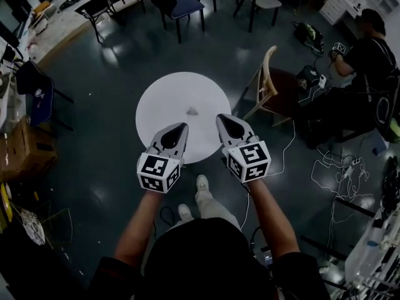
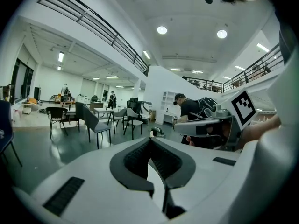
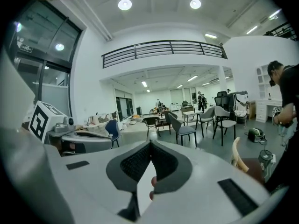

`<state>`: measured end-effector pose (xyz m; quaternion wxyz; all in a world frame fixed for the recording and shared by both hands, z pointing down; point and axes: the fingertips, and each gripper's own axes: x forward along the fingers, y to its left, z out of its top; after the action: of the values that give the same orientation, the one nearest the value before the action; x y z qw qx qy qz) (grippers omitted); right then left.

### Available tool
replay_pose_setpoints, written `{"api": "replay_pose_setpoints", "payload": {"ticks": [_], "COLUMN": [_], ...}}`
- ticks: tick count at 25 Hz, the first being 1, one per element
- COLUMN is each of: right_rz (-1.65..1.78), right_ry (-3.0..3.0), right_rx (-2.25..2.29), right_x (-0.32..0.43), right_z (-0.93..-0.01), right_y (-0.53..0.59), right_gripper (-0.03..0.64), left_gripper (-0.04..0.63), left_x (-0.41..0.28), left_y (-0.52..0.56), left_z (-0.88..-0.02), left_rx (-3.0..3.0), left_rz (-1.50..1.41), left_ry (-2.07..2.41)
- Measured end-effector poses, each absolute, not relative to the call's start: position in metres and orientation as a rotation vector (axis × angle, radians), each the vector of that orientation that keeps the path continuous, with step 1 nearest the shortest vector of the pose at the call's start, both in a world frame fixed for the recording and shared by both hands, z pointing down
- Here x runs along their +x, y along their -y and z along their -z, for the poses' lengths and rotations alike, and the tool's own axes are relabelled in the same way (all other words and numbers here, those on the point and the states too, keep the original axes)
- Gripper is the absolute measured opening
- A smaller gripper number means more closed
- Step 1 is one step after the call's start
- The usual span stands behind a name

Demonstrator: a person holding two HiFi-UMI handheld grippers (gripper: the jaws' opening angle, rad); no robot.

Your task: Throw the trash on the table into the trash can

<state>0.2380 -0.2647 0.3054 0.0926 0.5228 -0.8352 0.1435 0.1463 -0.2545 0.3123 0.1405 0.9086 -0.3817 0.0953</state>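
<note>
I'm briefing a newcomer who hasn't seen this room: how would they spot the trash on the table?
Find the round white table standing on the dark floor. Near its middle lies a small grey scrap, the only thing on the tabletop.

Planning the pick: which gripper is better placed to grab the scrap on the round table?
Left, marginally: in the head view the left gripper sits nearer the scrap on the table than the right gripper. Both are shut and must open first.

One table, one scrap of trash, two tools (left tool and right tool).
</note>
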Motion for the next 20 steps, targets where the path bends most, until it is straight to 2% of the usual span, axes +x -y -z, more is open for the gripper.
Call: {"api": "replay_pose_setpoints", "payload": {"ticks": [20], "right_rz": [-0.63], "right_ry": [2.411], "right_rx": [1.494], "right_x": [0.251], "right_z": [-0.422], "right_y": [0.334], "right_gripper": [0.018], "left_gripper": [0.014], "left_x": [0.172], "left_y": [0.326], "left_z": [-0.438], "left_rx": [2.493], "left_rz": [-0.412], "left_ry": [1.045]}}
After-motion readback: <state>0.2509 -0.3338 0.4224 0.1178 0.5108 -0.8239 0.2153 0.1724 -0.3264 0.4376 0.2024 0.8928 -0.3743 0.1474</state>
